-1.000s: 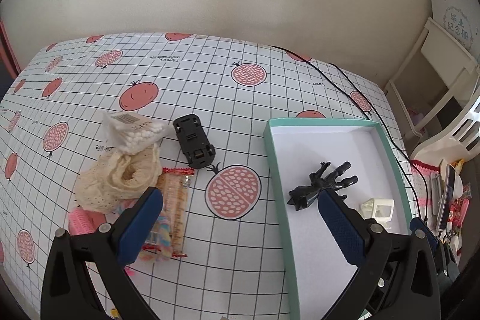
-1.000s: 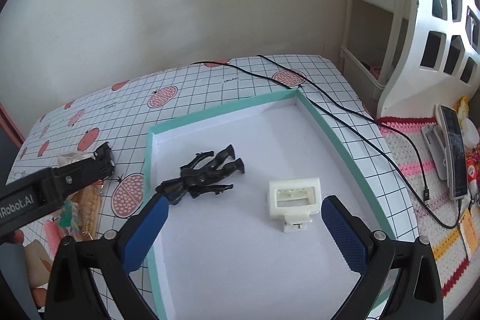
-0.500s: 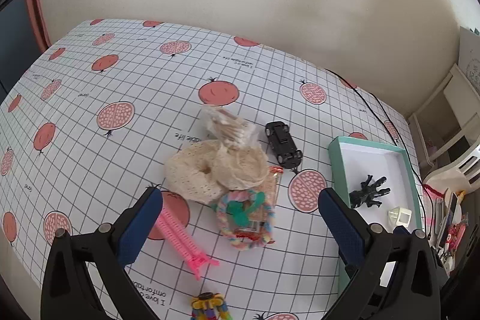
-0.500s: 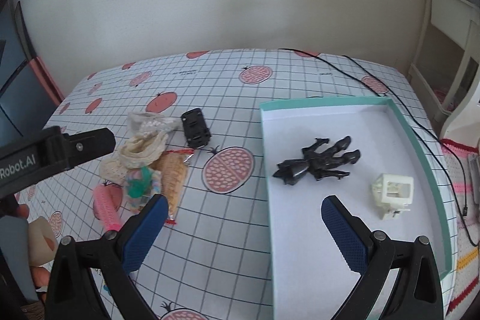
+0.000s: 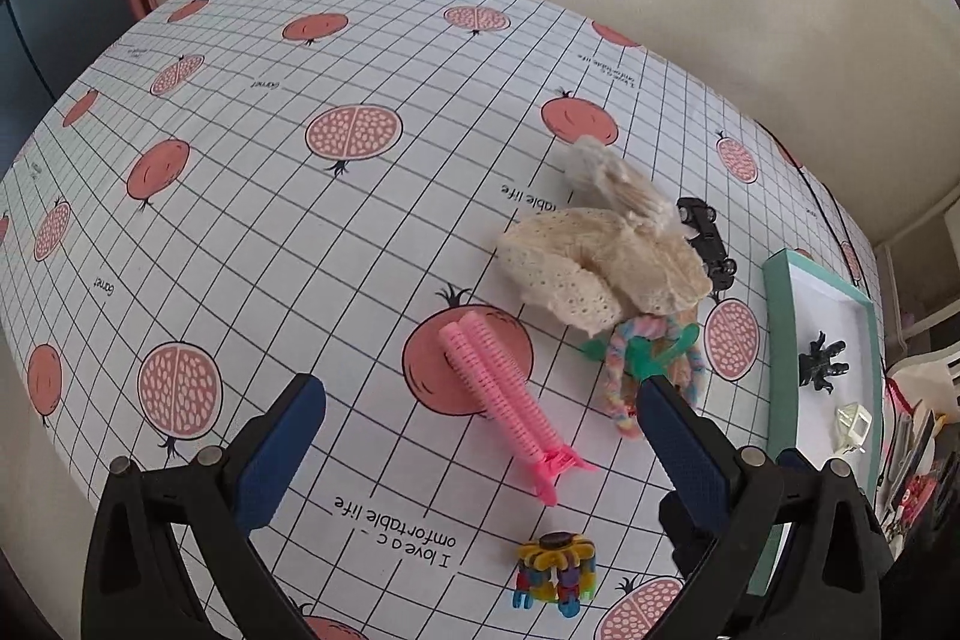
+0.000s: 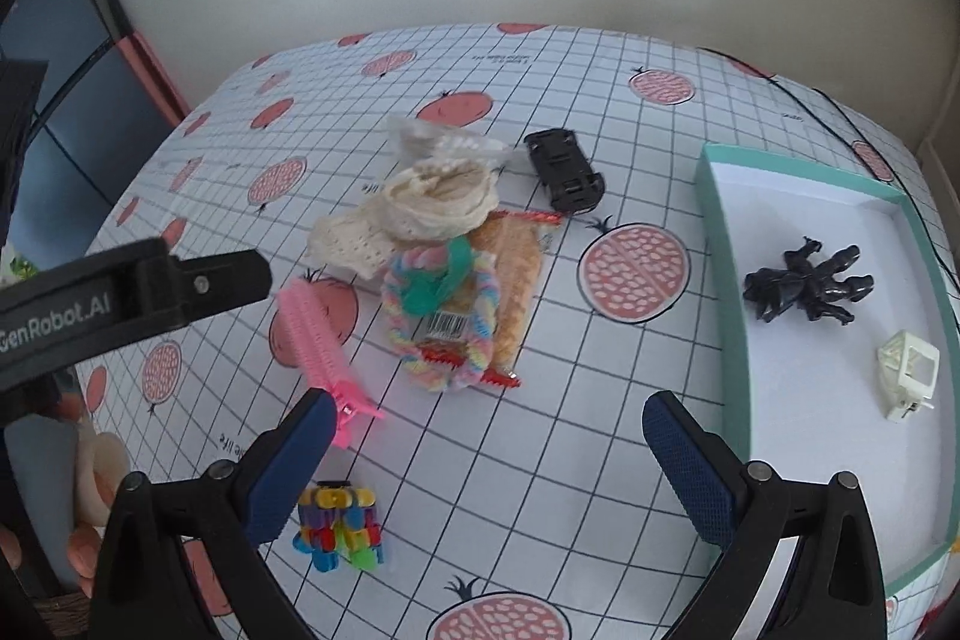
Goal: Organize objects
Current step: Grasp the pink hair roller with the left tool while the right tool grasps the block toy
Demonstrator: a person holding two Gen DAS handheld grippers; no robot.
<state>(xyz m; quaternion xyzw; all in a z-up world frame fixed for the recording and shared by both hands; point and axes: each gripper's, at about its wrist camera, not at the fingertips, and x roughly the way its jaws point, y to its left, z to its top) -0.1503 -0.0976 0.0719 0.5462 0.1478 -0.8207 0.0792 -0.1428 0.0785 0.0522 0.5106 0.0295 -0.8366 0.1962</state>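
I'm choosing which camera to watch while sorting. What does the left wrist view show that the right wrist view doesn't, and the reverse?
Only the left wrist view shows the far left stretch of the tablecloth.

Only the right wrist view shows the barcode label on the pastel ring, the snack packet under the pile, and the left tongs' arm.

Both show the pink hair clip, colourful block toy, black toy car, and the teal tray holding a black figure and a white piece.
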